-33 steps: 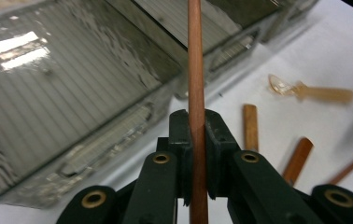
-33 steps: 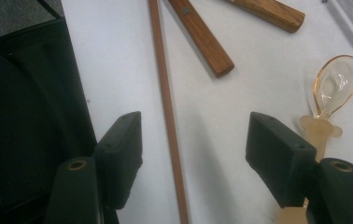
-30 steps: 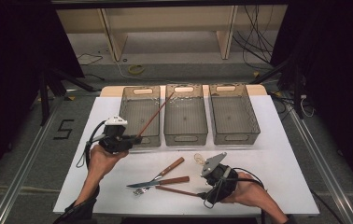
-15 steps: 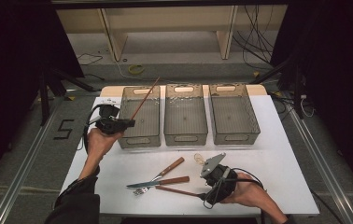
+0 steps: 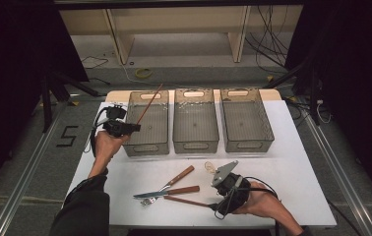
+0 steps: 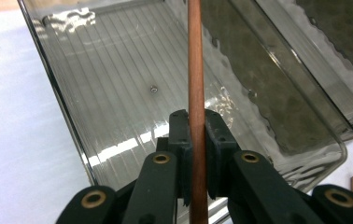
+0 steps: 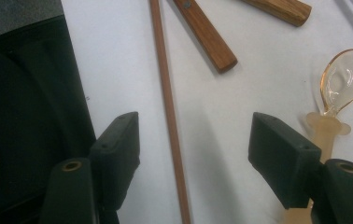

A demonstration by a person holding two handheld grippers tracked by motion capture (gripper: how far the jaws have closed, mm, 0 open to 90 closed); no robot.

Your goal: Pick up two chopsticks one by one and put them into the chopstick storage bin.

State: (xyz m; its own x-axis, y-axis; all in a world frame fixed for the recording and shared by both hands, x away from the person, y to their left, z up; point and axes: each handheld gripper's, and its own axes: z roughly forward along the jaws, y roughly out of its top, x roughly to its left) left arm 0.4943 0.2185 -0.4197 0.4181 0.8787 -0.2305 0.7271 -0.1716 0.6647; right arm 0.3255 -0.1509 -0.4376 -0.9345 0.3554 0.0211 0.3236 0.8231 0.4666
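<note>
Thin reddish-brown wooden chopstick pinched tight in my left gripper, slanting up over the leftmost smoky clear plastic bin; left forearm outstretched, right gripper wide, straddling a second chopstick on the white table.

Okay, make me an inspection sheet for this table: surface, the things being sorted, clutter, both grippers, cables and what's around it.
Surface: white table top, flat, bare toward the right.
Job's things: three clear bins in a row at the far edge; a brown chopstick is held over the left bin. A second chopstick lies on the table.
Clutter: a wooden-handled knife, another wooden-handled utensil and a small clear spoon near the front.
Grippers: left gripper shut on the chopstick; right gripper open, its jaws either side of the lying chopstick.
Cables: a black cable trails from the left gripper; loose cables on the floor behind.
Surroundings: wooden frame legs behind the table, a floor mark like a 5 on the left.
</note>
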